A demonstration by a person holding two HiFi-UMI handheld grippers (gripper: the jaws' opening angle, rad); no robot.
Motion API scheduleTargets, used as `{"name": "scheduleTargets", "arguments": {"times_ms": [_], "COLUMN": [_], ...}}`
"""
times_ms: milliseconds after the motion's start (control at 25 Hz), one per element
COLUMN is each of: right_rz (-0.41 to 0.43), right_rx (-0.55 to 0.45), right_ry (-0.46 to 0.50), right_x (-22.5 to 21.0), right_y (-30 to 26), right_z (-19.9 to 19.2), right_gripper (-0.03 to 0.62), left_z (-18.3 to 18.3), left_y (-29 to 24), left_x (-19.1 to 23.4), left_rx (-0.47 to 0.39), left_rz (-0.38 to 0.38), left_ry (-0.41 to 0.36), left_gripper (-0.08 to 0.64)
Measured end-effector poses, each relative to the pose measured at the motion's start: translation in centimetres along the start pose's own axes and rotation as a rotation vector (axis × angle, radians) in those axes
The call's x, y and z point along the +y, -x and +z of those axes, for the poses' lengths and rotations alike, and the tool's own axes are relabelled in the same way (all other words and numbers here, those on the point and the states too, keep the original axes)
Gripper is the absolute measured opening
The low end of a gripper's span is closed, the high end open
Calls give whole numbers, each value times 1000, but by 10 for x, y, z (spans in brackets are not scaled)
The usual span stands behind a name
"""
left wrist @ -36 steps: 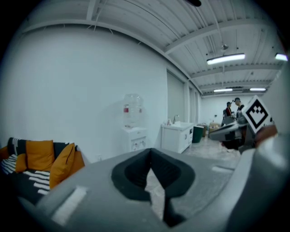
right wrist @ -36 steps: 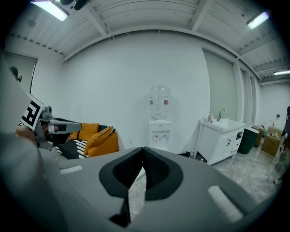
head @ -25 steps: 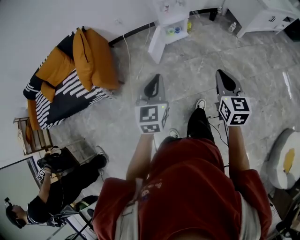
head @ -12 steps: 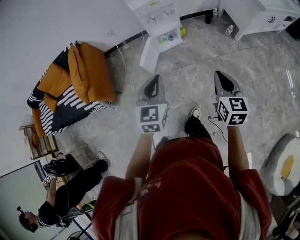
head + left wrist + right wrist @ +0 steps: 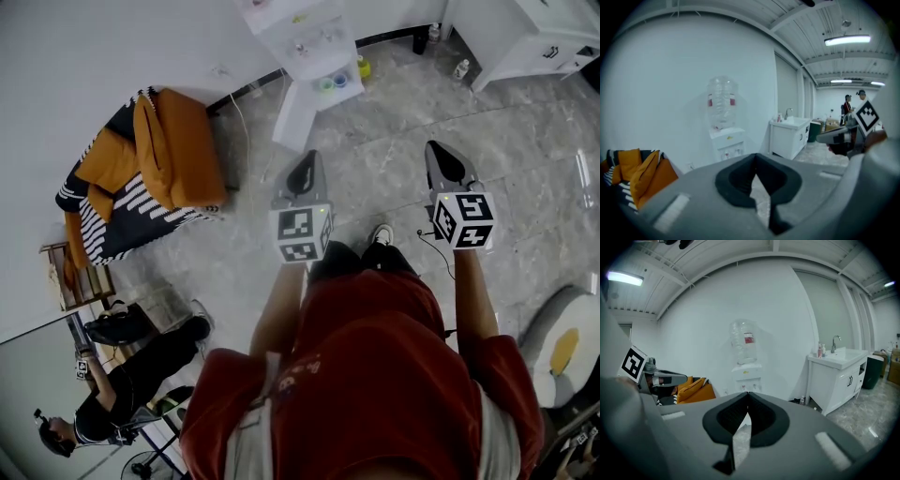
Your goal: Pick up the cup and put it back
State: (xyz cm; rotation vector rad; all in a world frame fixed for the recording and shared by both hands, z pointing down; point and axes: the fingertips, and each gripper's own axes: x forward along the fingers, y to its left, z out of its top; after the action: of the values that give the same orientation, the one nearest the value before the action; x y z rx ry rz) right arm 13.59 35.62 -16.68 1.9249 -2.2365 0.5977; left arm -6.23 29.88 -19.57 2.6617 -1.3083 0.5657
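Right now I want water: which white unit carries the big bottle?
The narrow dispenser nearer the orange cushions; the wider cabinet carries a sink tap instead.

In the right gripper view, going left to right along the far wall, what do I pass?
Left tongs, orange cushions, water dispenser, white sink cabinet, dark bin.

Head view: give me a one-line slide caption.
Person in red holds the left hand-held gripper and right hand-held gripper shut and empty, facing a water dispenser.
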Motion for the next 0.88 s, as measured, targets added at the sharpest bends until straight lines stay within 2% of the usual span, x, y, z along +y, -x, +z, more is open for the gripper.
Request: {"name": "scheduleTargets", "arguments": {"times_ms": [520, 880], "right_rz": [54, 115], "right_rx": [43, 62], "right_ry": [58, 170], "right_x": [3, 33], "right_y": [-81, -191], "right_z": [12, 64], "right_gripper": [0, 0], "left_z": [-11, 10], "left_y": [-47, -104], "left_x": [42, 129], "left_rx": [2, -24], "left_rz": [38, 92], "left_ry": [57, 55], "left_gripper": [0, 0]}}
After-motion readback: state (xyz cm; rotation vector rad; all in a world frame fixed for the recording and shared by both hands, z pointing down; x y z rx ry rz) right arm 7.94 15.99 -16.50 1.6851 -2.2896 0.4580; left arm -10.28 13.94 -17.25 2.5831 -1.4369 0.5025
